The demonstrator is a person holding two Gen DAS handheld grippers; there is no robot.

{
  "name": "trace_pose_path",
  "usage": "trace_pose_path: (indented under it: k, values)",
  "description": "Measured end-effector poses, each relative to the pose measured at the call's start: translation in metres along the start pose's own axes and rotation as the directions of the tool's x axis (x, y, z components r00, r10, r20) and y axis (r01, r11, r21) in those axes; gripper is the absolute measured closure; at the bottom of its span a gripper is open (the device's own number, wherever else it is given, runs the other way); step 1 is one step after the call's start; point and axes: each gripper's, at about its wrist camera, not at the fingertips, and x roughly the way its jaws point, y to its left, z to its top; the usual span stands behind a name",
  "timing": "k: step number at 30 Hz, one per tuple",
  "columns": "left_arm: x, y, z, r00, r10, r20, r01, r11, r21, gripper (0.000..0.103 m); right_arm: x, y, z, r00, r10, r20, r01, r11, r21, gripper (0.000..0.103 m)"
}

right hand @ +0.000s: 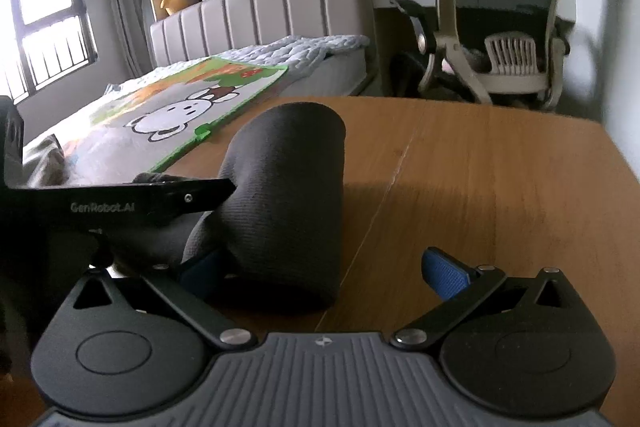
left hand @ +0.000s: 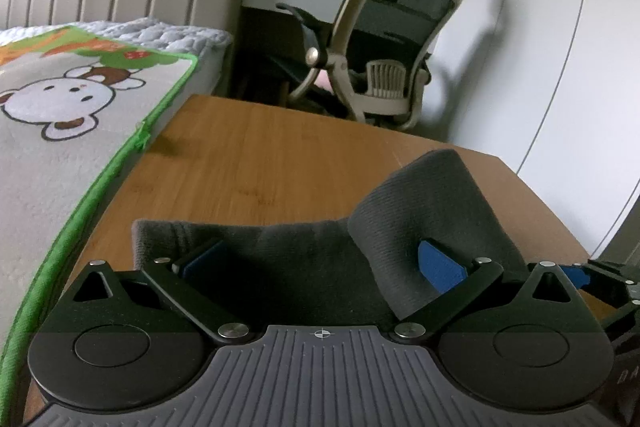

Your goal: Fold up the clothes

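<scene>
A dark grey ribbed garment [left hand: 304,259] lies bunched on the wooden table [left hand: 280,163]. My left gripper [left hand: 320,263] is open, its jaws wide apart around the cloth, with one raised fold of it leaning over the right blue pad [left hand: 440,267]. In the right wrist view the same garment [right hand: 280,195] stands up as a rounded hump. My right gripper [right hand: 324,271] is open, its left pad [right hand: 204,267] against the hump and its right pad [right hand: 446,273] over bare table. The left gripper's black body [right hand: 120,205] shows at the left.
A bed with a cartoon bear mat [left hand: 60,99] borders the table's left side. An office chair [left hand: 384,39] and a desk stand beyond the far edge. The table's right edge [left hand: 560,203] drops off near a white wall.
</scene>
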Motion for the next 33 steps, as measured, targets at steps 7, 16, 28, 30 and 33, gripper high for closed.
trace_pose_path:
  k: [7, 16, 28, 30, 33]
  values:
    - [0.0, 0.002, 0.0, 1.0, -0.01, 0.003, 0.01, 1.0, -0.007, 0.0, -0.001, -0.004, -0.001, 1.0, 0.009, 0.0, -0.009, 1.0, 0.019, 0.0]
    - [-0.001, 0.004, 0.0, 1.0, -0.017, 0.006, 0.017, 1.0, -0.013, 0.0, -0.001, -0.01, -0.004, 1.0, 0.03, -0.006, -0.03, 0.998, 0.055, 0.0]
    - [-0.002, 0.005, -0.001, 1.0, -0.021, 0.008, 0.021, 1.0, -0.016, 0.0, -0.001, -0.012, -0.005, 0.999, 0.045, -0.011, -0.044, 0.996, 0.081, 0.0]
    - [-0.002, 0.005, -0.001, 1.0, -0.022, 0.009, 0.022, 1.0, -0.017, 0.0, 0.0, -0.011, -0.005, 0.999, 0.045, -0.011, -0.044, 0.996, 0.082, 0.0]
    - [-0.002, 0.005, -0.001, 1.0, -0.023, 0.009, 0.023, 1.0, -0.018, 0.0, 0.0, -0.011, -0.004, 0.999, 0.046, -0.011, -0.045, 0.995, 0.084, 0.0]
